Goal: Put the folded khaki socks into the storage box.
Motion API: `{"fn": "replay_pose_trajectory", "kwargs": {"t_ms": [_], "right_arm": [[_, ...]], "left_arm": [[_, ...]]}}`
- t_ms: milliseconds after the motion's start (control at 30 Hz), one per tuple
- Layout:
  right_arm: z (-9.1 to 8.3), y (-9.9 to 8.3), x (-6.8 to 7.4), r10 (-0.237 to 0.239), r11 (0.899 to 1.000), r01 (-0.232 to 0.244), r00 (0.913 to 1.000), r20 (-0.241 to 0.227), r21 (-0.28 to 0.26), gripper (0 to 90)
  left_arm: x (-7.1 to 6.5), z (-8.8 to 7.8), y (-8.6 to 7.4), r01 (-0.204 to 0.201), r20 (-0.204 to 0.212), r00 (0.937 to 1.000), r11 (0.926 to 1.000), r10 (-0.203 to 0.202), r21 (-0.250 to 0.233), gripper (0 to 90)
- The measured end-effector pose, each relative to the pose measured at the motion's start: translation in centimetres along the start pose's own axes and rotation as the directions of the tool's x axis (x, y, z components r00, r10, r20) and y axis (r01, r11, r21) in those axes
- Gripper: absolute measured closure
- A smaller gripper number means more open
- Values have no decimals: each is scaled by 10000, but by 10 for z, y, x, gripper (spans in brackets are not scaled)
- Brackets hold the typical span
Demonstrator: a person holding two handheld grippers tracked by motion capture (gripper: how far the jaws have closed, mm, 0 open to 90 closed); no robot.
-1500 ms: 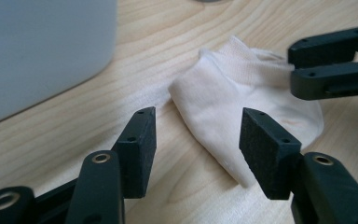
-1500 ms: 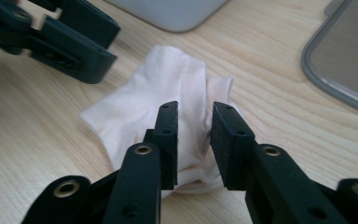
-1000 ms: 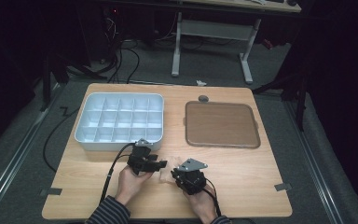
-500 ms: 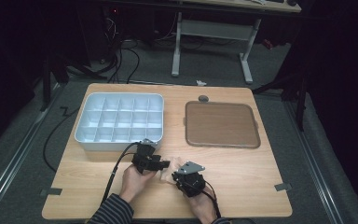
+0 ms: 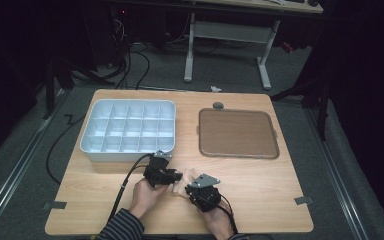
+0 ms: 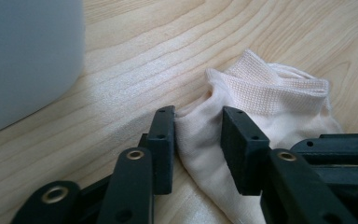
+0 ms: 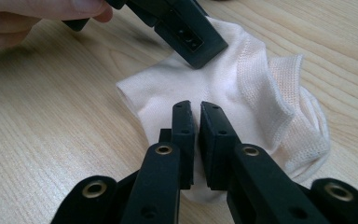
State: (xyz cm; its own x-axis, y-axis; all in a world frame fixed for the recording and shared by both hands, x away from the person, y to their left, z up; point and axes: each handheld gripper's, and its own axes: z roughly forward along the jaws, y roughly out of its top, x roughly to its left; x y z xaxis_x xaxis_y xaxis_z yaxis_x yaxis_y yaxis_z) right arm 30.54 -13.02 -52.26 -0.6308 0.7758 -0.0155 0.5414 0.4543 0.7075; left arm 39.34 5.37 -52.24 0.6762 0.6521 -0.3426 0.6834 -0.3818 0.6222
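A white compartment box sits beside a brown tray.

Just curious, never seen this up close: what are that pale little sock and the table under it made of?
The sock looks like soft knitted fabric, likely cotton: pale pink, matte, with a mesh-weave cuff and loose folds. The table looks like light wood or wood-look laminate: wavy grain lines, smooth with a faint sheen.

A pale pinkish-cream sock is seen, with a waffle-like mesh knit at the cuff and smooth knit elsewhere. The desk is done in light wood with wavy grain lines. Both sets of tongs are matte black, brass-coloured rivets dotted in. At 11 o'clock a pale blue-white divided tray is parked, at 1 o'clock a brown one. A striped sleeve is spotted too.
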Motion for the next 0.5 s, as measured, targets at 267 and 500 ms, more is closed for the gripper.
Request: {"fn": "replay_pose_trajectory", "kwargs": {"t_ms": [267, 500], "right_arm": [[1, -1, 0, 39, 9999, -39, 10000, 3, -136, 847], [0, -2, 0, 53, 9999, -53, 10000, -20, -146, 847]], "left_arm": [[4, -1, 1, 190, 247, 9995, 9997, -193, 122, 724], [6, 0, 1, 270, 384, 9989, 9995, -275, 134, 789]]}}
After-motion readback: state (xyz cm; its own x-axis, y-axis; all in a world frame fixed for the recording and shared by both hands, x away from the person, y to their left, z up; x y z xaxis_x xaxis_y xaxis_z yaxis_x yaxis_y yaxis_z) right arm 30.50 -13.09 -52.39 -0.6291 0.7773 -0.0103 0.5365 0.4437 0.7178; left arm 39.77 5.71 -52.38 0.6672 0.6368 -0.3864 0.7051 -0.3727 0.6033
